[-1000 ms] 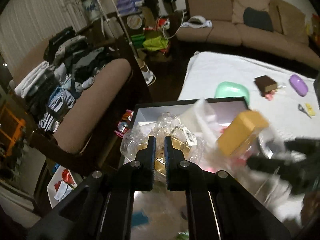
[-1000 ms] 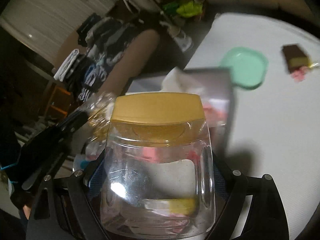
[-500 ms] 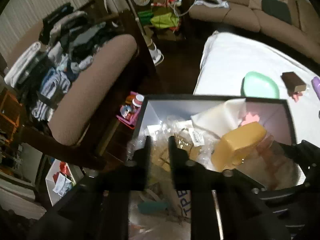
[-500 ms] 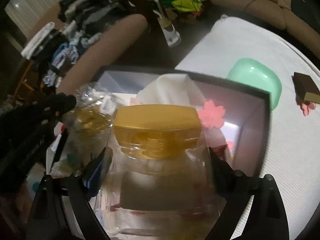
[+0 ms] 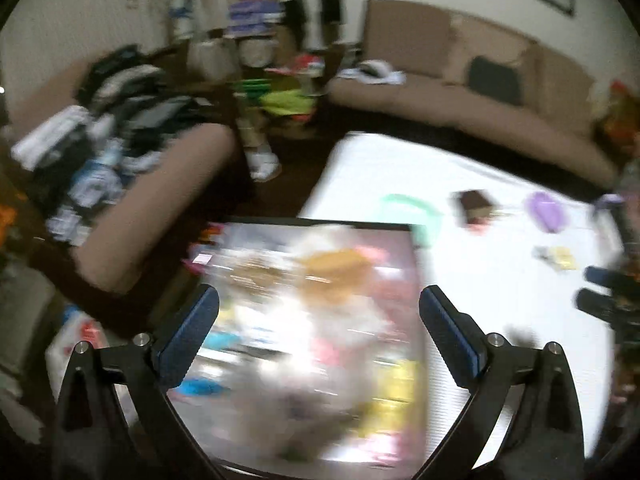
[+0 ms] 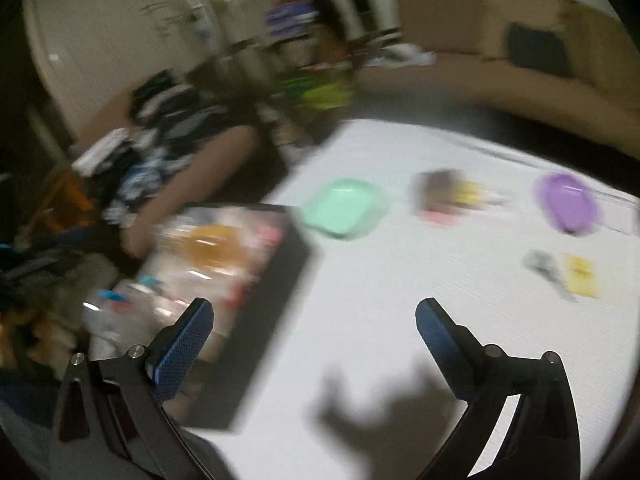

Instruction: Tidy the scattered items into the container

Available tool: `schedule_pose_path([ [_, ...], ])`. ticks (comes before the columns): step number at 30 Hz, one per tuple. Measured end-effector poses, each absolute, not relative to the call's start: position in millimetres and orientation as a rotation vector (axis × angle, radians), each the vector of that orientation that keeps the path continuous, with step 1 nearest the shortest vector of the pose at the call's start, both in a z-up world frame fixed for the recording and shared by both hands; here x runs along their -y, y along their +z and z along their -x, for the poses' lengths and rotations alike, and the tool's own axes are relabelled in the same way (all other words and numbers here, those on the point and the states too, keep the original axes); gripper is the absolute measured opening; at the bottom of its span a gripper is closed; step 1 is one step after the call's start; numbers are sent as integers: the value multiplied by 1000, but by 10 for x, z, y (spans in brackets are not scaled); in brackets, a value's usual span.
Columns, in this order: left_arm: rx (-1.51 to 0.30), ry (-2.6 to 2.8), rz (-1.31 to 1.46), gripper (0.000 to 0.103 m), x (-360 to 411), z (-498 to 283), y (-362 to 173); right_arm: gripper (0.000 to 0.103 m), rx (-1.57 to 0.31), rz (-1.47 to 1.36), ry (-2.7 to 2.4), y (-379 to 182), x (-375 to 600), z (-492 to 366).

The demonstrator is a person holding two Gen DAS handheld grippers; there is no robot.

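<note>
Container [image 5: 320,226], black-walled box, cluttered, gold-lidded clear jar [image 5: 332,270] inside: directly below left gripper [image 5: 318,320], whose jaws, just opened wide, grip nothing. Right gripper [image 6: 314,322]: wide apart, empty, over white ribbed bed [image 6: 400,280]; smooth mint case [image 6: 344,206] ahead, purple case [image 6: 568,202] far right, nearer this gripper.

In my right wrist view the box [image 6: 280,288] sits at the left edge of the table [image 6: 400,280], with the bottle [image 6: 212,248] inside it. Right of the box, across the frame's middle, lie a lid [image 6: 346,208], a small block [image 6: 440,188] and an oval case [image 6: 568,202]. Behind the table, along the upper right, runs a sofa [image 6: 480,76].
</note>
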State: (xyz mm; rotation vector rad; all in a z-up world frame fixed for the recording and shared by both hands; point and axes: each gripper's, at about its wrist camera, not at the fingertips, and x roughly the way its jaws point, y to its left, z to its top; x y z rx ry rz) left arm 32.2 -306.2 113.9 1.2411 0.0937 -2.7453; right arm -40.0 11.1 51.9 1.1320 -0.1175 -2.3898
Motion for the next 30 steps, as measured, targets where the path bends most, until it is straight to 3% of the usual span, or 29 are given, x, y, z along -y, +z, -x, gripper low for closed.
schedule_pose_path([
  [7,-6,-3011,-1403,101,1449,-123,768,103,138,-1285,-2625,-1,-1712,95],
  [9,25,-3072,-1492,101,906,38,512,98,141,-1309,-2702,-104,-2033,56],
  [12,112,-3102,-1581,101,243,381,112,81,176,-1346,-2765,-305,-2443,68],
  [14,219,-3155,-1586,99,-95,613,-90,57,154,-1360,-2737,-403,-2565,162],
  [15,309,-3139,-1603,89,-248,780,-216,50,120,-1358,-2689,-472,-2620,264],
  [16,348,-3098,-1636,80,-280,889,-306,35,75,-1347,-2658,-524,-2638,358],
  [17,353,-3047,-1687,58,-317,984,-388,29,15,-1341,-2613,-599,-2648,469],
  [18,294,-3036,-1728,49,-279,1044,-427,28,-26,-1338,-2574,-671,-2669,556],
  [21,155,-3158,-1639,49,-75,959,-420,27,-125,-1305,-2492,-834,-2617,803],
  [23,207,-3170,-1589,48,6,935,-440,27,-142,-1288,-2434,-901,-2538,1001],
  [26,261,-3142,-1621,35,72,1038,-488,28,-266,-1282,-2352,-995,-2317,1380],
  [30,214,-3148,-1647,34,184,1122,-457,27,-419,-1301,-2262,-1202,-2020,1845],
])
